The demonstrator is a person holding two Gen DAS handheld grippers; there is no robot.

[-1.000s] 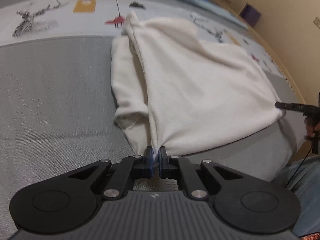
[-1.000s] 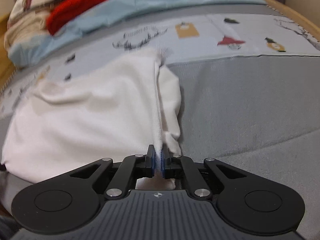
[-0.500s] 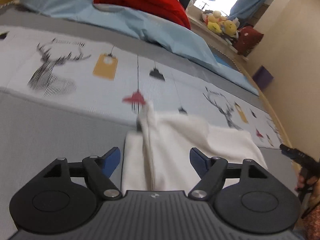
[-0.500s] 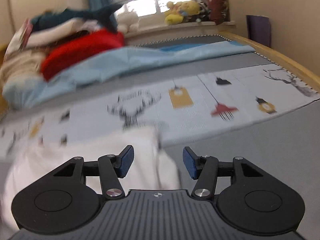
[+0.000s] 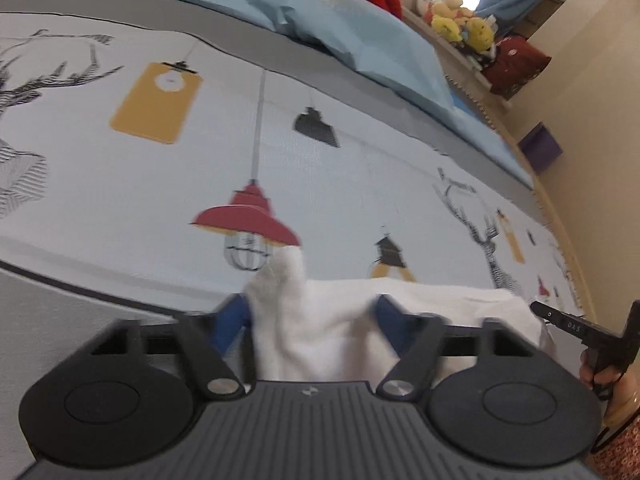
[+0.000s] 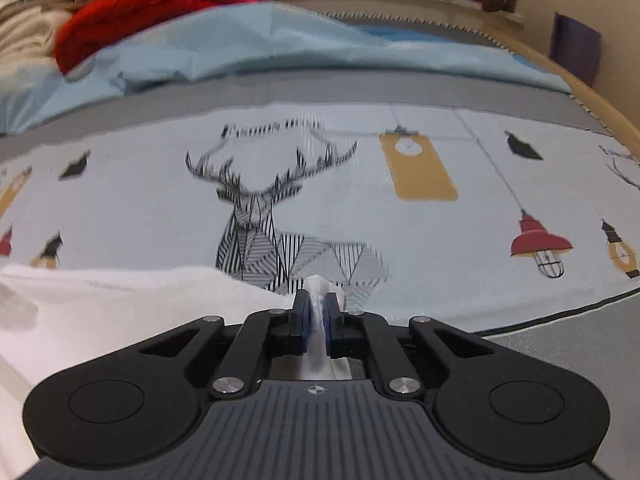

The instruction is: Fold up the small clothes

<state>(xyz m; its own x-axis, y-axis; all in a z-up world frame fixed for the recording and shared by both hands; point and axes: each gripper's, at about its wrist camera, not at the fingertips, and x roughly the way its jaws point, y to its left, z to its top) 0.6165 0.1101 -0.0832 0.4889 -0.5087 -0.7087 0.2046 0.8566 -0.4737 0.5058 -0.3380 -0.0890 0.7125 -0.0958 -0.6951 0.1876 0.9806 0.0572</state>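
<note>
White garment (image 6: 120,308) on bed (image 6: 440,240): soft, limp, light. My right gripper (image 6: 316,312) jaws pinch its bunched corner. My left gripper (image 5: 310,316) jaws, just closing, part-open around other corner; grip bunched edges.

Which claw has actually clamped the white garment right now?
The right claw: its blue pads pinch a bunched fold of the white garment. The left claw has been closing, with cloth between pads that stand apart.
</note>
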